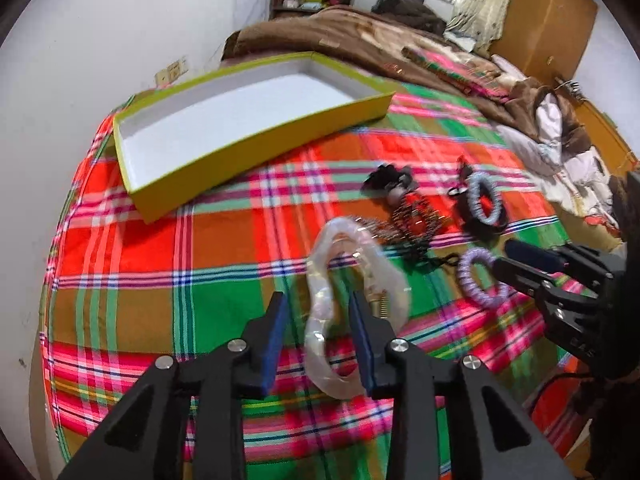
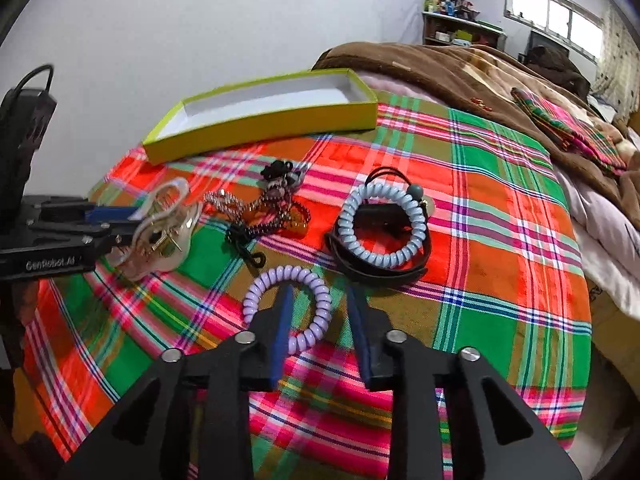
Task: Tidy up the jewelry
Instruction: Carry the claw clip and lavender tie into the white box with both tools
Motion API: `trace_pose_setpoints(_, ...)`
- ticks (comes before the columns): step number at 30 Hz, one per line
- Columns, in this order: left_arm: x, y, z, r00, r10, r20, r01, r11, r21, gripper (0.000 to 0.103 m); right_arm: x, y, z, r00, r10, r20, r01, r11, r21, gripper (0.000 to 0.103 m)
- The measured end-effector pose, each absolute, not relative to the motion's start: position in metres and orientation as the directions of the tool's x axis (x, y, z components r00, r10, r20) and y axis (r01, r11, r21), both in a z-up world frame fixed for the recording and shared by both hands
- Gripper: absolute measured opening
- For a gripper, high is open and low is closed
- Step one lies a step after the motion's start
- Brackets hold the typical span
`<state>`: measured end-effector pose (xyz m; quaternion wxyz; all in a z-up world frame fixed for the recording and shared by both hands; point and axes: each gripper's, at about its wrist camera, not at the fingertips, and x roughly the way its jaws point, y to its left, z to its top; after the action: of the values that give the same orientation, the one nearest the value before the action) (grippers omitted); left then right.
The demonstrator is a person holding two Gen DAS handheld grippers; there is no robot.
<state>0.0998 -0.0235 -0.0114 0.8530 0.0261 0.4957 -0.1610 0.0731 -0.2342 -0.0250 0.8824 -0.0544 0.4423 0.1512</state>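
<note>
An open yellow box (image 1: 256,148) with a white inside lies at the far side of the plaid cloth; it also shows in the right wrist view (image 2: 264,128). My left gripper (image 1: 318,302) is open, its fingers either side of a clear plastic hair claw (image 1: 352,280) with a gold spring, also seen from the right (image 2: 160,228). My right gripper (image 2: 318,298) is open around one side of a lilac spiral hair tie (image 2: 288,304), which also shows in the left wrist view (image 1: 480,276). A pale blue spiral tie (image 2: 382,224) lies on a black band.
A tangle of beaded chains and black cords (image 2: 268,208) lies between the claw and the blue tie. Brown blankets (image 2: 460,72) and folded plaid cloth (image 2: 568,128) are heaped on the bed at the right. A white wall is behind the box.
</note>
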Motion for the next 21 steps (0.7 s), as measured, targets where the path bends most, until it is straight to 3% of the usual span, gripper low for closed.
trace_pose_setpoints(6, 0.100, -0.024, -0.019, 0.448, -0.238, -0.862, 0.295, 0.949, -0.109, 0.033, 0.072, -0.231, -0.032, 0.548, 0.204, -0.811, -0.313, 0.949, 0.027, 0.029)
trace_pose_setpoints(8, 0.098, -0.026, -0.018, 0.447, -0.239, -0.862, 0.305, 0.947, -0.104, 0.025, 0.073, -0.231, -0.032, 0.548, 0.203, -0.812, -0.309, 0.951, 0.029, 0.015)
trace_pose_setpoints(10, 0.100, -0.026, -0.018, 0.445, -0.246, -0.861, 0.306, 0.945, -0.112, 0.014, 0.073, -0.230, -0.031, 0.552, 0.196, -0.810, -0.307, 0.951, 0.021, 0.011)
trace_pose_setpoints(21, 0.097, -0.018, 0.005, 0.493, -0.258, -0.831, 0.302, 0.946, -0.115, 0.012, 0.074, -0.232, 0.003, 0.609, 0.238, -0.757, -0.317, 0.948, 0.043, 0.010)
